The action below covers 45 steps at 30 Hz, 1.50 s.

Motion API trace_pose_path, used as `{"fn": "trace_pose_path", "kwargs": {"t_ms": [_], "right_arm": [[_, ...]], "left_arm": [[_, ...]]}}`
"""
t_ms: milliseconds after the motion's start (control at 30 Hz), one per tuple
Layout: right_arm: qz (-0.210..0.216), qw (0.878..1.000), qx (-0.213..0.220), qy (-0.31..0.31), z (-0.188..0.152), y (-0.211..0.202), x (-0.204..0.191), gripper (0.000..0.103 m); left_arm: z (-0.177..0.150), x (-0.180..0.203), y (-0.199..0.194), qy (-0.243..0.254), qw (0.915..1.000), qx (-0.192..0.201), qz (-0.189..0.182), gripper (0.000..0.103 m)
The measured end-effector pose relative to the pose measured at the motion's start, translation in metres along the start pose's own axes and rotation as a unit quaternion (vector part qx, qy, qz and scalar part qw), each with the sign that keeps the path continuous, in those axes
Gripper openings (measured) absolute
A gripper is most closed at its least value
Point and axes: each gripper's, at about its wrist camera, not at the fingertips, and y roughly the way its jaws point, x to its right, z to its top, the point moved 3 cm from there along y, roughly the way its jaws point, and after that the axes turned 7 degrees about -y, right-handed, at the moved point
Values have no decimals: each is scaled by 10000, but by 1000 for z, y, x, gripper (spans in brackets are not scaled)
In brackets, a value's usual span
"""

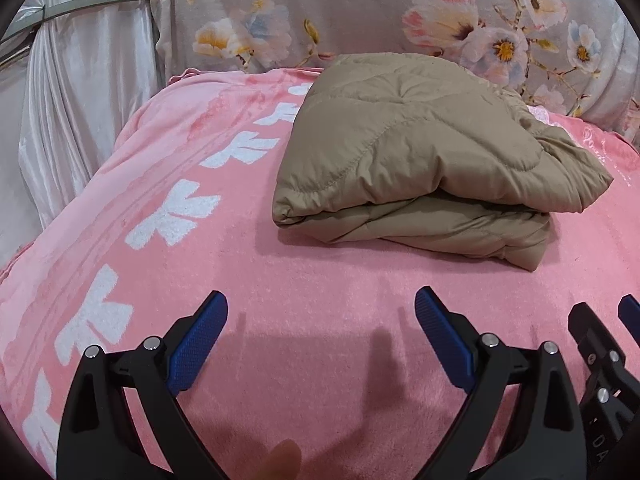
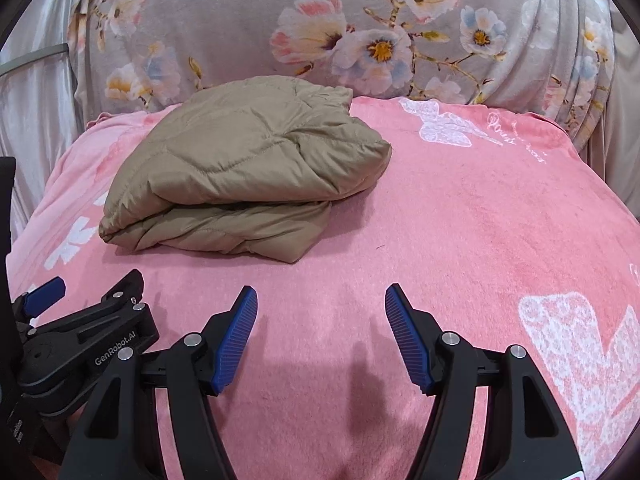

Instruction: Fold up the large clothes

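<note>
Two grippers are hovering side by side over the near part of a pink blanket (image 1: 280, 280), both pointing toward a tan jacket (image 1: 420, 152) that is lying folded into a thick, layered bundle farther back, in front of a floral cloth (image 1: 360, 12). Judged from its compact shape, the folding is looking largely done, and the step in hand is most likely a release and pull-back, or a last tidying pass. To finish well, any further fold is calling for a grip on the doubled edges at the two near corners together, so that the padded layers are moving as one and not sliding apart; the loose lower layer at the near right corner is the part most likely to spring open, and it would benefit from being tucked or pressed flat.

The left gripper (image 1: 322, 332) is standing wide open, close to its fullest spread, with only bare blanket between its blue pads (image 1: 200, 344). The right gripper (image 2: 322, 328) is standing open to a moderate width, likewise with nothing between its jaws. Neither is touching the jacket, which is lying well apart from both sets of fingertips.
</note>
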Motion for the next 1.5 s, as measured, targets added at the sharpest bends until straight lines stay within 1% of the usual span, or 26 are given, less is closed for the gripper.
{"fn": "trace_pose_path", "kwargs": {"t_ms": [167, 367, 667, 967, 1367, 1500], "right_arm": [[-3, 9999, 55, -86, -1, -2, -3, 65], [-17, 10000, 43, -86, 0, -1, -3, 65], [-66, 9997, 77, -210, 0, -2, -7, 65], [-75, 9997, 67, -219, 0, -2, -8, 65], [-70, 9997, 66, -217, -1, -2, -8, 65], [-74, 9997, 104, -225, -1, -3, -8, 65]], "left_arm": [[0, -2, 0, -60, 10000, 1, -7, 92], [-2, 2, 0, 30, 10000, 54, 12, 92], [-2, 2, -2, 33, 9999, 104, -15, 92], [-2, 3, -6, 32, 9998, 188, -16, 92], [-2, 3, -7, 37, 9998, 190, -18, 92], [-1, 2, -10, 18, 9997, 260, 24, 92]]}}
